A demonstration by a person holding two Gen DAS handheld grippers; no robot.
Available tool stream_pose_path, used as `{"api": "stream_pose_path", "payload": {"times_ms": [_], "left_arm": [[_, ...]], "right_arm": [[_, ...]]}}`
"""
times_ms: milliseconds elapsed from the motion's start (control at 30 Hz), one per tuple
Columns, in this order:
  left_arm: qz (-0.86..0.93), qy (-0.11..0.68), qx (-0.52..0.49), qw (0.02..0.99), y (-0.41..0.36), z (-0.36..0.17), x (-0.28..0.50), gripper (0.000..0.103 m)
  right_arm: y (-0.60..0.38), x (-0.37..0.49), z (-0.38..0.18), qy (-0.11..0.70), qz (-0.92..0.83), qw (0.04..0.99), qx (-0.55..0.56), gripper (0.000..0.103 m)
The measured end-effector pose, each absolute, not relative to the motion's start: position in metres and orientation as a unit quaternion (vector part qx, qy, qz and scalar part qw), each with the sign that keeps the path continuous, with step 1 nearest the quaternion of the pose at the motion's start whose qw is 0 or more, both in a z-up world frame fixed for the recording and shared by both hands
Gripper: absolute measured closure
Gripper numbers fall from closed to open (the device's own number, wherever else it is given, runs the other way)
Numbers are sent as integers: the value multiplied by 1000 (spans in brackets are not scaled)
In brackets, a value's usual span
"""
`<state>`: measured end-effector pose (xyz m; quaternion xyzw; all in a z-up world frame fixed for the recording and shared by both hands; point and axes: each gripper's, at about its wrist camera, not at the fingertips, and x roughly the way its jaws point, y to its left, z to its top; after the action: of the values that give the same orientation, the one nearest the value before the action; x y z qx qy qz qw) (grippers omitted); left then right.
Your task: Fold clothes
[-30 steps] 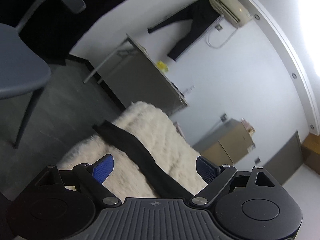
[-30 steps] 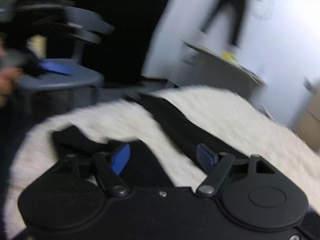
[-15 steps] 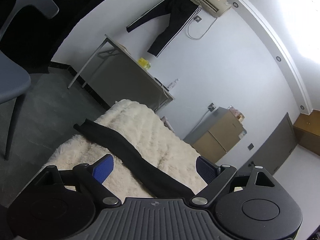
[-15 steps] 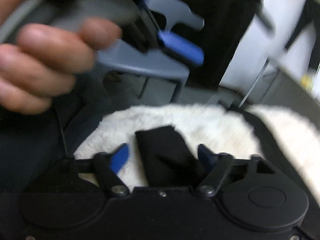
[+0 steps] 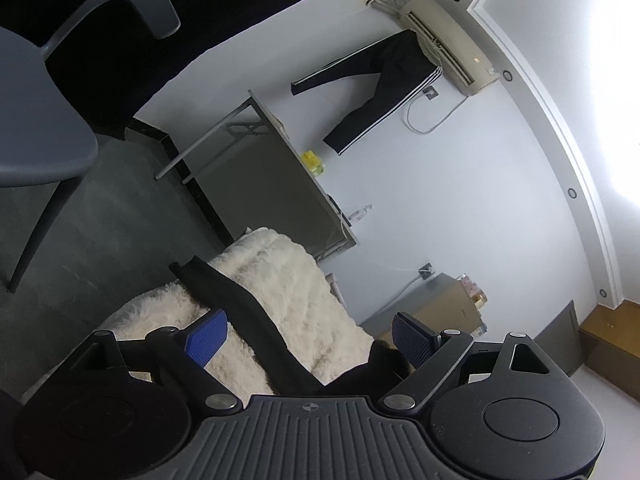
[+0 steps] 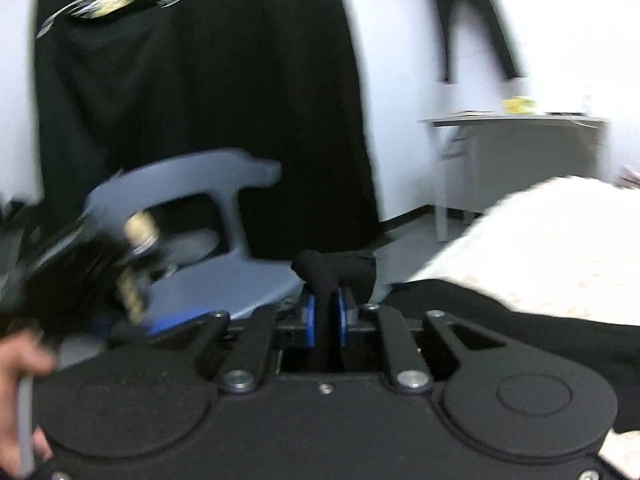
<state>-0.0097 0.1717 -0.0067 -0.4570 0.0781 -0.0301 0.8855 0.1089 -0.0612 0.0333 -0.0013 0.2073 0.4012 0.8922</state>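
A long black garment (image 5: 224, 292) lies as a strip across a fluffy white blanket (image 5: 280, 276). My left gripper (image 5: 308, 340) hovers above it, open, its blue pads wide apart on either side of the strip and touching nothing. In the blurred right wrist view, my right gripper (image 6: 326, 316) is closing, and its blue pads pinch a bunched end of the black garment (image 6: 340, 270), which sticks up past the fingertips. More black cloth trails off to the right over the blanket (image 6: 560, 232).
A grey plastic chair (image 6: 224, 276) stands close on the left, also the chair (image 5: 36, 132) in the left wrist view. A grey desk (image 5: 256, 168) stands by the white wall, with black trousers (image 5: 384, 92) hanging above it. A person's hand (image 6: 20, 360) shows at the lower left.
My right gripper went from wide apart over the garment's end to pinched on it, and it lifted and rolled toward the chair. The left gripper stayed open, its view shifting a little.
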Motion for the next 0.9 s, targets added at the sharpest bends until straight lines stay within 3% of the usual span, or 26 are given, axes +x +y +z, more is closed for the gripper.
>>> {"api": "stream_pose_path", "payload": {"times_ms": [100,167,200,267,467,700,800,900], "left_arm": [[-17,79,-460,884,175,-8,-13,17],[-2,83,-467,880,179,-10,-14,17],[7,91,-475,875,183,-12,-13,17],[21,104,-490,865,189,-18,-10,17],[6,123,-473,872,185,-16,-1,17],[3,124,-486,865,188,-21,-1,17],[1,125,-492,862,189,-23,0,17],[-3,125,-488,864,188,-22,-1,17]], "right_arm": [[-63,144,11,312,283,904,-77,78],[-77,146,12,320,270,908,-33,74],[-86,142,16,312,271,911,-9,69],[-87,133,20,299,273,914,-16,46],[-75,96,30,239,293,922,-78,37],[-18,76,24,196,347,904,-154,36],[10,78,14,197,337,902,-185,27],[38,94,-17,220,319,890,-240,31]]}}
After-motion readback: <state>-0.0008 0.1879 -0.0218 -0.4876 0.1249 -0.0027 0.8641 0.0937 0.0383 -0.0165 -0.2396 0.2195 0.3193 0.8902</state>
